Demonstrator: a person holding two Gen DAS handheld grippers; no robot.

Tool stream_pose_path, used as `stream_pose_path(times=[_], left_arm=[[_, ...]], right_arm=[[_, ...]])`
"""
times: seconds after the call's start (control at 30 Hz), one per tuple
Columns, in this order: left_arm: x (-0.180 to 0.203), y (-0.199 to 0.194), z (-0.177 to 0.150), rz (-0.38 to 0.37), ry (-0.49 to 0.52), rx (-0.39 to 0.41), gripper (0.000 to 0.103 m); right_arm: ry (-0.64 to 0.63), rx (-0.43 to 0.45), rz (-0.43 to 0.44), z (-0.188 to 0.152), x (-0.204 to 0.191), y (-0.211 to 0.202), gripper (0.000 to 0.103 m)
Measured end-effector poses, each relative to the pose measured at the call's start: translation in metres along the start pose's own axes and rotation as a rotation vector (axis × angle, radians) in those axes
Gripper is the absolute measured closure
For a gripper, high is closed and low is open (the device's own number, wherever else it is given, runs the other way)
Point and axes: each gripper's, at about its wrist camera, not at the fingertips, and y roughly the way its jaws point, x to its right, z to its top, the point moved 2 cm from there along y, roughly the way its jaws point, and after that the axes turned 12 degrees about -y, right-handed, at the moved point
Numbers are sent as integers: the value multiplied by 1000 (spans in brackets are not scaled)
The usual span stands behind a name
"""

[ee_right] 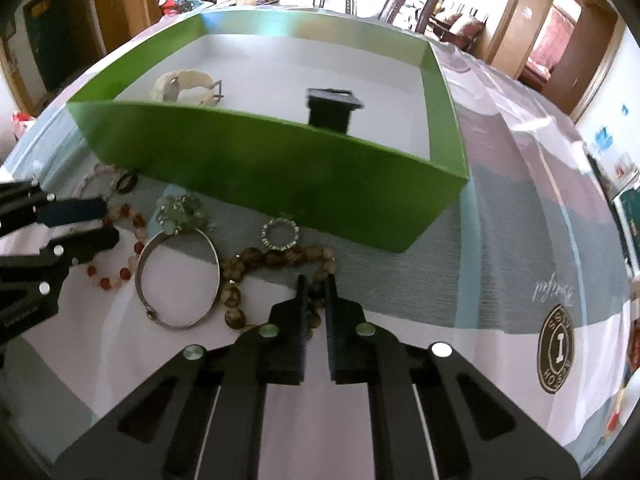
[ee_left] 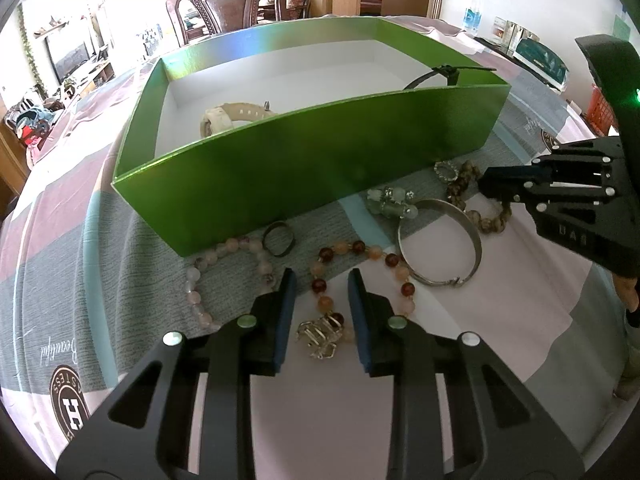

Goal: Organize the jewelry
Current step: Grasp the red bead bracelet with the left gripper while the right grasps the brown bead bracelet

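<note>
Green box (ee_left: 280, 168), white inside, sits mid-table w/ a cream watch (ee_left: 224, 118) near its left wall and a black watch (ee_right: 332, 110) nearer the right wall.

Rest of the jewelry lies on the cloth along the box's near wall: pale pink bead bracelet (ee_left: 200, 292) and small dark ring (ee_left: 278, 238) toward the left end, amber/red bead bracelet (ee_left: 360, 264), gold clip-like piece (ee_left: 320, 336), silver bangle (ee_left: 440, 240), glassy green charm cluster (ee_left: 390, 200), sparkly ring (ee_right: 280, 234), brown wooden bead bracelet (ee_right: 276, 260) toward the right end.

Left gripper (ee_left: 322, 280): jaws part open, straddling the amber bracelet, pads not pressing it.

Right gripper (ee_right: 315, 284): jaws nearly closed, pinching the brown bead strand.

Surface: tablecloth (ee_right: 500, 220) in pink, grey and teal blocks w/ round brown logo badges. Room: carved wooden chair (ee_left: 224, 4) at the far edge, doorway, shelves w/ clutter, water bottle (ee_left: 474, 8).
</note>
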Motion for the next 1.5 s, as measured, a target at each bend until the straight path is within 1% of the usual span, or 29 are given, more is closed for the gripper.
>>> stream_pose_path(times=[0.1, 0.23, 0.33, 0.37, 0.47, 0.6, 0.77, 0.83, 0.87, 0.93, 0.97, 1.0, 1.03, 1.07, 1.13, 1.2, 1.23, 1.27, 1.4, 1.5], left_arm=[[-1, 0, 0, 2, -2, 2, 81], [-2, 0, 0, 3, -6, 2, 81], [-2, 0, 0, 4, -5, 2, 81], [-3, -1, 0, 8, -5, 3, 79], [-4, 0, 1, 16, -12, 4, 75], [-4, 0, 2, 19, -12, 4, 75], [-4, -1, 2, 18, -13, 4, 75], [-4, -1, 1, 15, -15, 3, 76], [-4, -1, 1, 13, -14, 2, 79], [-4, -1, 1, 10, -14, 2, 84], [-4, -1, 1, 9, -15, 3, 87], [-4, -1, 1, 9, -16, 2, 87], [-3, -1, 1, 10, -17, 3, 87], [-3, -1, 1, 11, -17, 4, 87], [-2, -1, 1, 13, -20, 5, 88], [-2, -1, 1, 16, -22, 6, 88], [-2, -2, 1, 17, -22, 8, 93], [-2, -3, 2, 15, -23, 10, 93], [-2, -15, 7, -6, -42, 39, 93], [6, -36, 12, -56, -39, 76, 93]], right_arm=[[0, 3, 10, 0, -2, -1, 94], [42, -3, 31, 0, 7, 1, 94], [84, -11, 32, -1, 19, 3, 89], [91, -13, 30, -1, 20, 3, 85], [99, -15, 20, -1, 22, 4, 79], [95, -15, 12, 0, 21, 4, 72], [86, -9, 19, -1, 20, 4, 72], [80, -6, 21, -1, 19, 5, 72], [79, -5, 24, 0, 19, 5, 72], [80, -4, 24, 0, 20, 5, 72], [79, -3, 27, 0, 21, 6, 77], [77, -1, 35, 0, 20, 6, 81], [69, 2, 55, -1, 17, 5, 91], [61, 3, 65, -1, 14, 4, 94], [40, 7, 51, 0, 9, 3, 95], [42, 12, 66, 0, 8, 2, 95], [45, 16, 72, 1, 8, 1, 95], [48, 25, 76, 1, 8, -1, 95], [54, 101, 108, 4, 8, -24, 95], [51, 141, 98, 6, 8, -41, 95]])
